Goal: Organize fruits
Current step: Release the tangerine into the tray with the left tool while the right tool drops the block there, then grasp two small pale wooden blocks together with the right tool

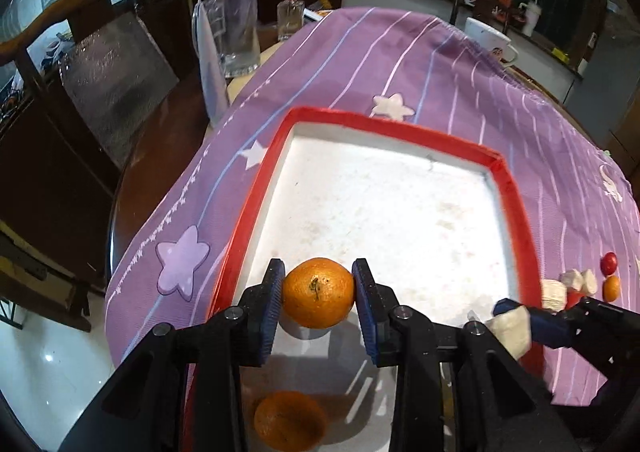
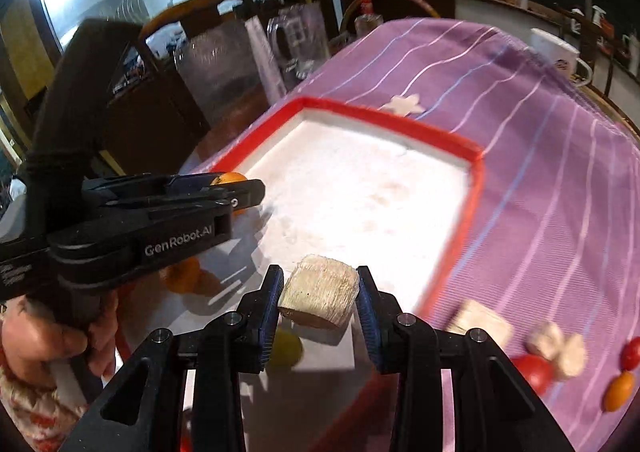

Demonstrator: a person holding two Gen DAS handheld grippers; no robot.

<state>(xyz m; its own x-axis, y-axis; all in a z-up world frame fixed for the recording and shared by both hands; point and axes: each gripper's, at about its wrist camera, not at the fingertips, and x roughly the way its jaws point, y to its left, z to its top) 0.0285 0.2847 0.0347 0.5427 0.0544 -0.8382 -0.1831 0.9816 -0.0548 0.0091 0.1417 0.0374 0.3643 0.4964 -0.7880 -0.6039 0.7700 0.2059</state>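
In the left wrist view my left gripper (image 1: pixel 319 276) is shut on a mandarin (image 1: pixel 318 294), stem towards the camera, held over the near end of the red-rimmed white tray (image 1: pixel 248 208). A second mandarin (image 1: pixel 290 422) lies in the tray below it. My right gripper (image 2: pixel 319 278) is shut on a pale fibrous chunk (image 2: pixel 320 294) above the tray's (image 2: pixel 474 192) near right part. A yellow-green fruit (image 2: pixel 286 348) lies in the tray under it. The left gripper (image 2: pixel 248 188) reaches in from the left with its mandarin (image 2: pixel 230 177). A hand (image 2: pixel 44 340) grips its handle.
On the purple striped cloth (image 2: pixel 560 172) right of the tray lie pale chunks (image 2: pixel 560 348), a red fruit (image 2: pixel 534 372), a small red one (image 2: pixel 630 352) and a small orange one (image 2: pixel 619 392). A glass jug (image 1: pixel 236 32), a bottle (image 1: pixel 290 14) and a white mug (image 1: pixel 490 42) stand at the far edge.
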